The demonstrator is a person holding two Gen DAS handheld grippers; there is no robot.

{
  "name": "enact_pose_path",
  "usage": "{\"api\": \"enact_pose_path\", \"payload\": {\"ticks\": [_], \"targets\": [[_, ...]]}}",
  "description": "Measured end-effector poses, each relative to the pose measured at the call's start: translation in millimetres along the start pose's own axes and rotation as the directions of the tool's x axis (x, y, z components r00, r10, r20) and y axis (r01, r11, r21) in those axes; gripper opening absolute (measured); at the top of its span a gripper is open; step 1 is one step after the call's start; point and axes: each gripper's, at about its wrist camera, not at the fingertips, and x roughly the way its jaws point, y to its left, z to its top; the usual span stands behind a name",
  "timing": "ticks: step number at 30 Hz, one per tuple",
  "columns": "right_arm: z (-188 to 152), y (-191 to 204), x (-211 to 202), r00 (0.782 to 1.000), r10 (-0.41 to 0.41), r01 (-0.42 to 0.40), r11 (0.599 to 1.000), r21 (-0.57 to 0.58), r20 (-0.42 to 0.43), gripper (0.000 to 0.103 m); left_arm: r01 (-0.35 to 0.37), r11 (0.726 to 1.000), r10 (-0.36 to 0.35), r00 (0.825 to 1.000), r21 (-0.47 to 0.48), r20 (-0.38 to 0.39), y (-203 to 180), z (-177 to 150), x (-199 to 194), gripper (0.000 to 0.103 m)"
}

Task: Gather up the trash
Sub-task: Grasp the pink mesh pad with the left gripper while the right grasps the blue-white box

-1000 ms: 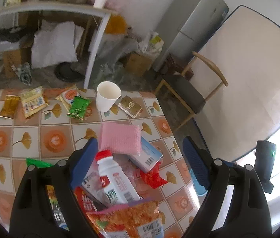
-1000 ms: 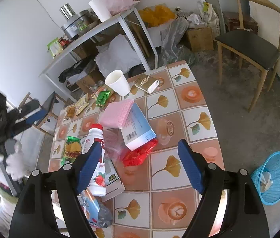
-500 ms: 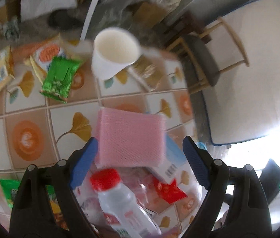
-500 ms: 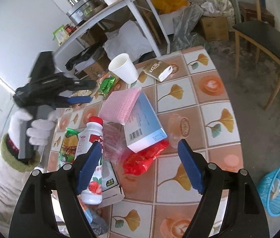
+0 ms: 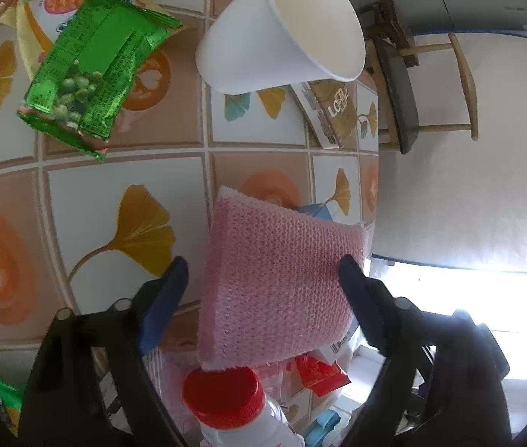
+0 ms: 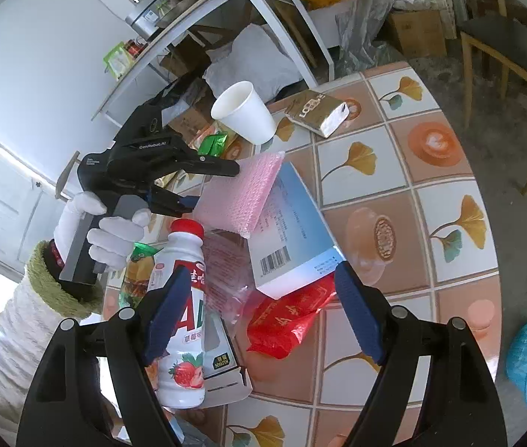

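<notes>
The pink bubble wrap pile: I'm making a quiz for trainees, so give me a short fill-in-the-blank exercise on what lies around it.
1. The pink bubble wrap leans on a light ____ box.
2. The bottle beside it has a ____ cap.
3. The white paper cup stands upright with its mouth ____.
4. The left hand-held gripper has the bubble wrap between its fingers, jaws not yet ____.

Missing words: blue; red; up; closed
</notes>
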Motion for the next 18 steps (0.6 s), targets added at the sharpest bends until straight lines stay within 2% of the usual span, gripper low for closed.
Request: {"api": "enact_pose_path", "payload": {"ticks": [4, 6, 8, 10, 16, 18], "targets": [[0.1, -0.7, 2.9, 1.0, -0.002, 0.002, 1.0, 0.008, -0.007, 0.077, 0.045, 0.999, -0.045, 0.999, 0.007, 0.015, 0.3, -1.8, -2.3, 0.059], [1.0, -1.0, 2.9, 1.0, -0.01, 0.01, 1.0, 0.008, -0.009, 0.077, 0.045, 0.999, -0.046, 0.998, 0.014, 0.032, 0.2, -3.1, -7.4, 0.051], [2.4, -1.3, 2.7, 1.0, -0.016, 0.016, 1.0, 0.008, -0.009, 0.077, 0.072, 0.997, -0.073, 0.996, 0.021, 0.05, -1.0, -4.1, -12.3, 0.04], [4.3, 0.7, 2.7, 1.0, -0.028, 0.028, 1.0, 0.0, -0.006, 0.077, 0.1, 0.995, -0.102, 0.993, 0.024, 0.066, -0.3, -5.7, -18.7, 0.034], [13.9, 12.4, 15.7, 0.998, -0.065, 0.063, 0.995, -0.075, -0.026, 0.077, 0.136, 0.989, -0.141, 0.985, 0.052, 0.104, 1.0, -10.8, -32.6, 0.029], [18.3, 17.1, 25.7, 0.993, -0.111, 0.106, 0.987, -0.12, -0.041, 0.077, 0.158, 0.986, -0.163, 0.979, 0.044, 0.122, 4.1, -11.7, -37.9, 0.028]]}}
